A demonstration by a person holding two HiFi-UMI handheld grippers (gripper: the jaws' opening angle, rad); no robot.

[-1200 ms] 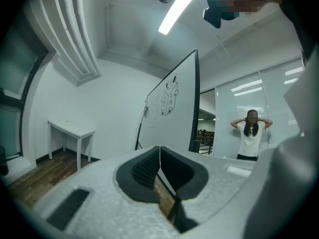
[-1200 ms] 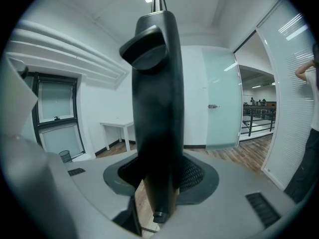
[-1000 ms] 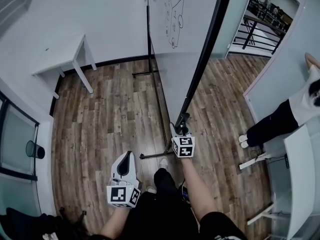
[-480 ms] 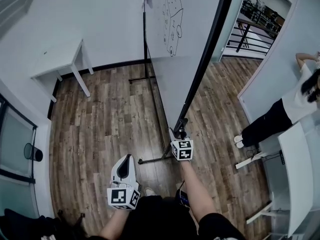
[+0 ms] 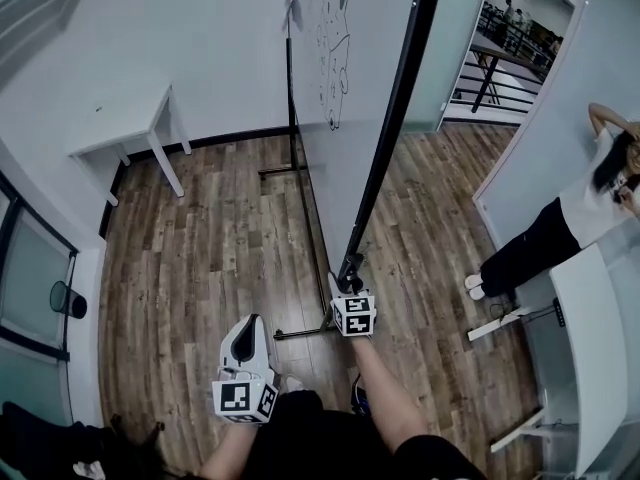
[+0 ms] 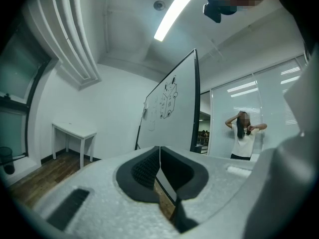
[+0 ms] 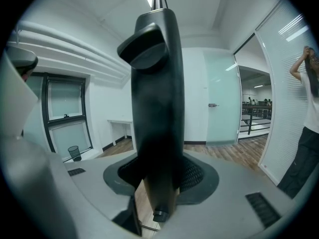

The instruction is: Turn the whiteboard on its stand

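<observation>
The whiteboard [image 5: 350,98] stands upright on its wheeled stand, its drawn-on face turned left, and appears again in the left gripper view [image 6: 172,108]. Its black frame edge [image 5: 395,108] runs down toward me. My right gripper [image 5: 350,276] is shut on the bottom end of that edge; in the right gripper view the black frame [image 7: 157,108] fills the space between the pads. My left gripper [image 5: 243,340] hangs lower left, apart from the board. It is shut and holds nothing, the pads meeting in the left gripper view [image 6: 159,156].
The stand's foot bar [image 5: 300,333] lies on the wood floor just ahead of my feet. A white table [image 5: 125,133] stands against the left wall, with a black bin [image 5: 68,299] nearby. A person [image 5: 560,228] stands at the right by a glass wall, beside a white desk [image 5: 590,348].
The board's near edge and my right gripper on it have shifted left, and the board looks more edge-on. My left gripper went along slightly. The person at right raised both arms.
</observation>
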